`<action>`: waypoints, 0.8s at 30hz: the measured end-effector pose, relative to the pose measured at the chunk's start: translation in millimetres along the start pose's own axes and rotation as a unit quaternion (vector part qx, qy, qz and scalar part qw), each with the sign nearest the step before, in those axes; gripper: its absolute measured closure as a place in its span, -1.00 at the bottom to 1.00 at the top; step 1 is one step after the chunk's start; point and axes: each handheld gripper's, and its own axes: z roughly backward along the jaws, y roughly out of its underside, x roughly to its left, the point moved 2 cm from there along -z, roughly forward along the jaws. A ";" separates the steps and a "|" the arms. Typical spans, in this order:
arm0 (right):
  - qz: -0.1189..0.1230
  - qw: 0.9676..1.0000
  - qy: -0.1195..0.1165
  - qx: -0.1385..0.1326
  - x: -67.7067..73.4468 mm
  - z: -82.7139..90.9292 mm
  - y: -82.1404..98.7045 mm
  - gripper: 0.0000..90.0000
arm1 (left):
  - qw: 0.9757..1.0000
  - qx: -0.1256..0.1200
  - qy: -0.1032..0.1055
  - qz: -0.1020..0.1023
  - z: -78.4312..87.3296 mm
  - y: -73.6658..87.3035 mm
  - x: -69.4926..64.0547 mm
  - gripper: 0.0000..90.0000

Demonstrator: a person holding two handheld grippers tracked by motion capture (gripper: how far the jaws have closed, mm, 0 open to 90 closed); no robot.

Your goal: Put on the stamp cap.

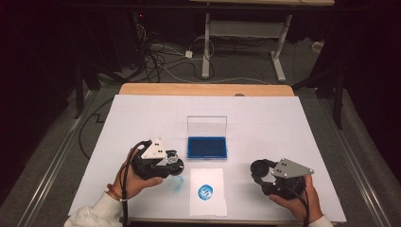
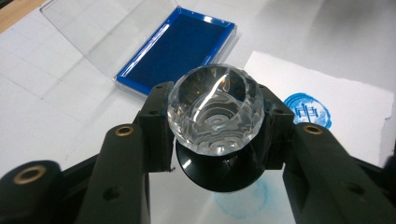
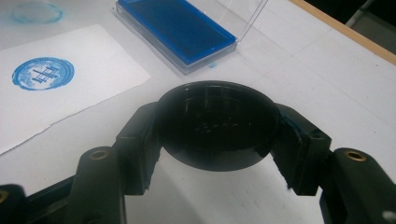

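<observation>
The crystal-handled stamp (image 2: 217, 116) sits at lower centre of the left gripper view, clamped in the left gripper (image 2: 217, 140). The right gripper (image 3: 217, 135) grips a black cap (image 3: 217, 123). Risk: the inked face could smear the printed paper (image 1: 208, 191) or the table (image 1: 283, 123) if lowered misaligned.

I am wearing white sleeves and a red band on my left wrist. My left gripper (image 1: 171, 163) and right gripper (image 1: 259, 171) are black, each carrying a grey three-cornered plate on top. Black cables are trailing from them. Small brass rings are shining on the jaws.
</observation>
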 end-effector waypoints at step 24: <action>0.007 1.000 -0.017 0.011 7.2 -11.4 -1.4 -0.14 | 1.000 -0.010 0.005 -0.003 -3.8 -6.5 -2.1 0.21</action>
